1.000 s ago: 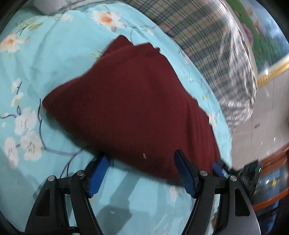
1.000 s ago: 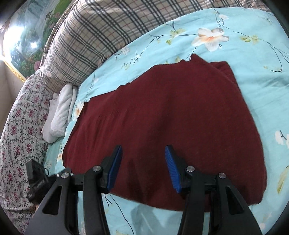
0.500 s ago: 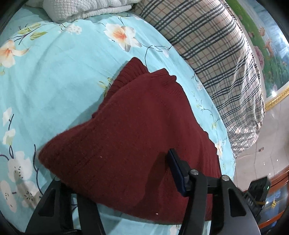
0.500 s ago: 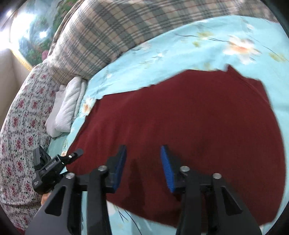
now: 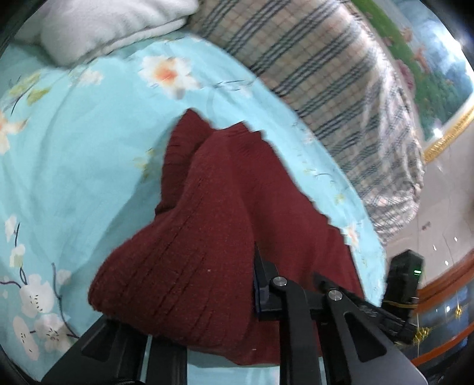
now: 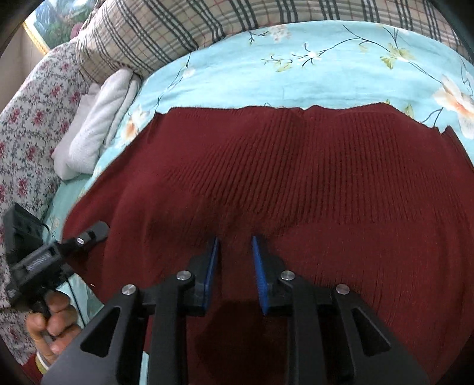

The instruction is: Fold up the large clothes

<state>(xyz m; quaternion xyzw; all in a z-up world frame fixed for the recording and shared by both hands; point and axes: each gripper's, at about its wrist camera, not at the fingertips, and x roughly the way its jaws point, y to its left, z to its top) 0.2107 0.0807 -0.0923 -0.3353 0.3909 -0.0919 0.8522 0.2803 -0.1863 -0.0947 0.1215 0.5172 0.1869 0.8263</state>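
A dark red ribbed knit garment [image 6: 296, 177] lies spread on a light blue floral bedsheet [image 6: 296, 77]. In the left wrist view the garment [image 5: 207, 237] bulges up between the fingers of my left gripper [image 5: 189, 296]; its left finger is hidden under the fabric and the jaws look closed on a thick fold. My right gripper [image 6: 234, 254] sits low over the garment's near part, its blue pads [image 6: 211, 266] a narrow gap apart with fabric bunched at the tips. My left gripper also shows at the garment's left edge in the right wrist view [image 6: 89, 237].
A plaid pillow [image 6: 177, 26] lies at the head of the bed, with a folded white towel [image 6: 97, 124] and a floral quilt [image 6: 26, 118] to the left. In the left wrist view the bed edge and tiled floor [image 5: 444, 207] lie to the right.
Both grippers moved forward onto the garment and narrowed from wide open. The left one now has a raised fold of fabric between its fingers; the right one's pads have closed to a narrow gap.
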